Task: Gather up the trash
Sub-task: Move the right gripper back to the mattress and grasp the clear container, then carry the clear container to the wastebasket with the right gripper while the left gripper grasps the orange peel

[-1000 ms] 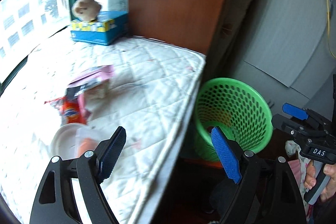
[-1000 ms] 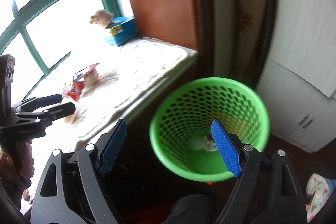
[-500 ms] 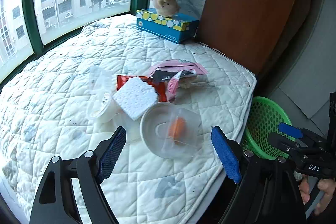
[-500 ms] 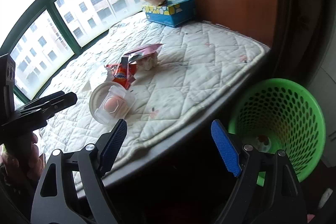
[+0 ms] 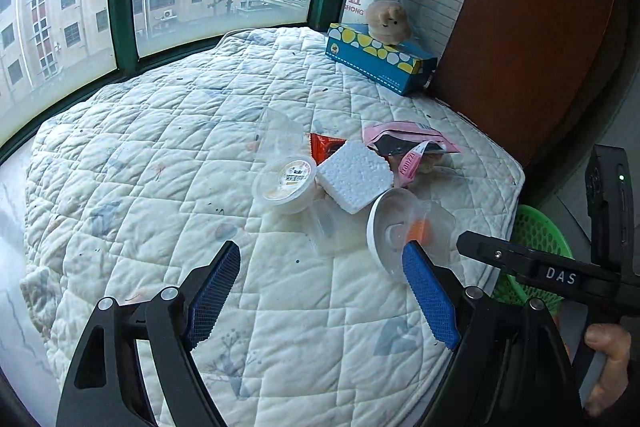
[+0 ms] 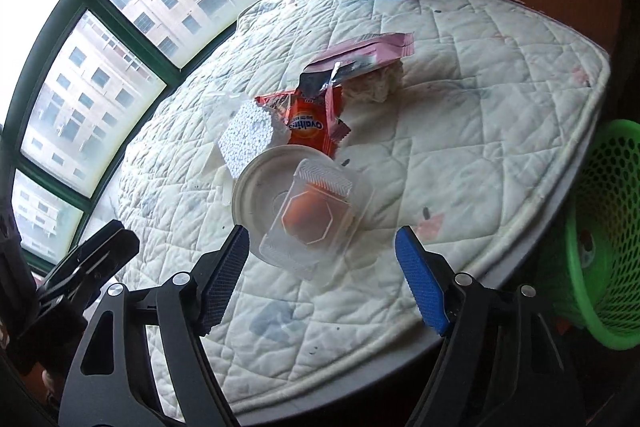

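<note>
On quilt (image 5: pixel 160 155) — two wrappers (image 6: pixel 316 123), one basket (image 6: pixel 600 247)

- Green basket (image 5: pixel 536 243) mostly hidden behind the quilt's edge and the right gripper's black body; in the right wrist view cut off by the frame's right edge.
- Orange wrapper (image 6: pixel 316 125) partly covered by the foam block (image 6: pixel 250 137) and pink packet (image 6: pixel 360 53).
- Print on the round tub (image 5: pixel 286 183) too small to read.
- Contents of the clear clamshell (image 6: pixel 316 215) only an orange blur.
</note>
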Demonstrator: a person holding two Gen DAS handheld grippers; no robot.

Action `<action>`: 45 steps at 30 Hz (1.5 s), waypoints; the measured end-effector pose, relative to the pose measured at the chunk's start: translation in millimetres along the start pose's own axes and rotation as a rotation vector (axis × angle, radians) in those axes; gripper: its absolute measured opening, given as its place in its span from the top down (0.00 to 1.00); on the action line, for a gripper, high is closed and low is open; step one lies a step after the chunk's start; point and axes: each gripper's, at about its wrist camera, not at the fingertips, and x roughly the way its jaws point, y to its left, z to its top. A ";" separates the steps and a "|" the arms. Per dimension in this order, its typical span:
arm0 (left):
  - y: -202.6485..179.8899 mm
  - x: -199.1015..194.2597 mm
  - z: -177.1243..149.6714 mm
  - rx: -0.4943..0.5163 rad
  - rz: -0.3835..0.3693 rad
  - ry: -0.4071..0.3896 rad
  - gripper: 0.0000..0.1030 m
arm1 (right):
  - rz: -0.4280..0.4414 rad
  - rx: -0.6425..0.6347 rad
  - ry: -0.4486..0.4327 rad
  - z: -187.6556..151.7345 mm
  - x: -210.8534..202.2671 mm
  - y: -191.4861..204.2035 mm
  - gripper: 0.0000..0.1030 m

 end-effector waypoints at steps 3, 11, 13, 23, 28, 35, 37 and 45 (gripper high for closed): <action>6.8 -2.1 -3.3 -0.013 0.002 -0.003 0.22 | 0.003 0.023 0.030 5.4 14.4 6.8 0.28; 17.6 -2.8 -9.2 -0.035 0.000 -0.001 0.22 | -0.029 0.070 0.087 10.6 40.8 10.5 0.40; 18.8 -3.3 -9.9 -0.039 -0.001 -0.003 0.22 | -0.043 0.076 0.086 10.5 40.8 8.3 0.48; 6.3 4.2 -12.5 -0.011 -0.016 0.015 0.22 | 0.000 0.061 0.025 11.3 13.5 -3.7 0.49; -14.5 13.8 -13.2 0.032 -0.048 0.029 0.22 | 0.014 0.061 -0.009 12.4 -14.6 -22.7 0.49; -54.4 34.3 -11.8 0.125 -0.127 0.060 0.34 | -0.026 0.056 -0.065 11.6 -51.0 -51.6 0.49; -66.2 42.6 -10.4 0.157 -0.141 0.072 0.38 | -0.038 0.061 -0.081 10.3 -58.4 -58.7 0.49; -100.1 82.0 -2.6 0.273 -0.172 0.136 0.56 | -0.083 0.109 -0.119 -0.8 -83.6 -96.3 0.49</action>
